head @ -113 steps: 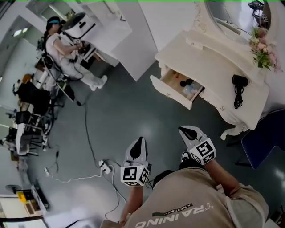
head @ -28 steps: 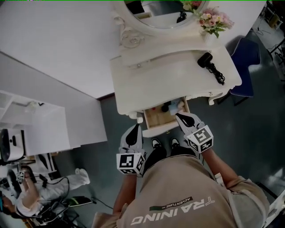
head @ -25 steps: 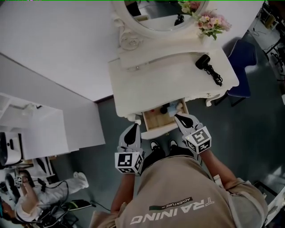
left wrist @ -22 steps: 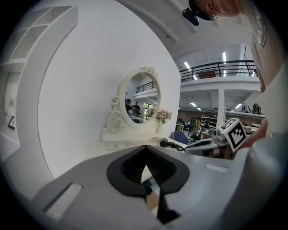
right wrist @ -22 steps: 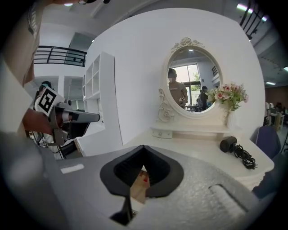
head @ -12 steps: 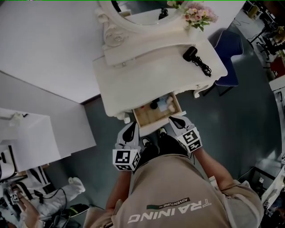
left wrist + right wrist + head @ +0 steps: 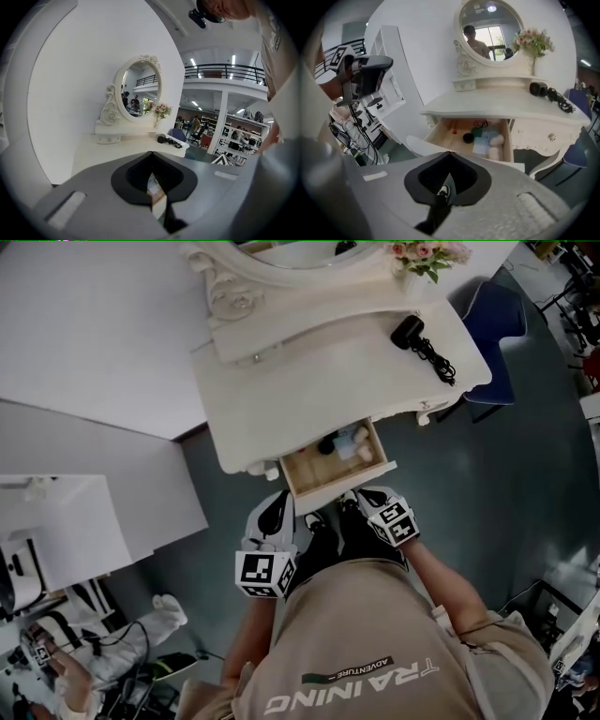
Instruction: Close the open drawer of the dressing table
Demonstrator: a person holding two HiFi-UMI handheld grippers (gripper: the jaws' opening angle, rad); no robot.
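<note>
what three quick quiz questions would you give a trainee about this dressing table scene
1. True or false: the drawer of the dressing table is pushed fully in.
2. What lies on the tabletop near its right end? A) a hair dryer with its cord B) a laptop C) a kettle
3. Fill in: the jaws of the left gripper and of the right gripper are both ____, with nothing held between them.

Key: 1 false, it stands open with small items inside; 2 A; 3 shut.
</note>
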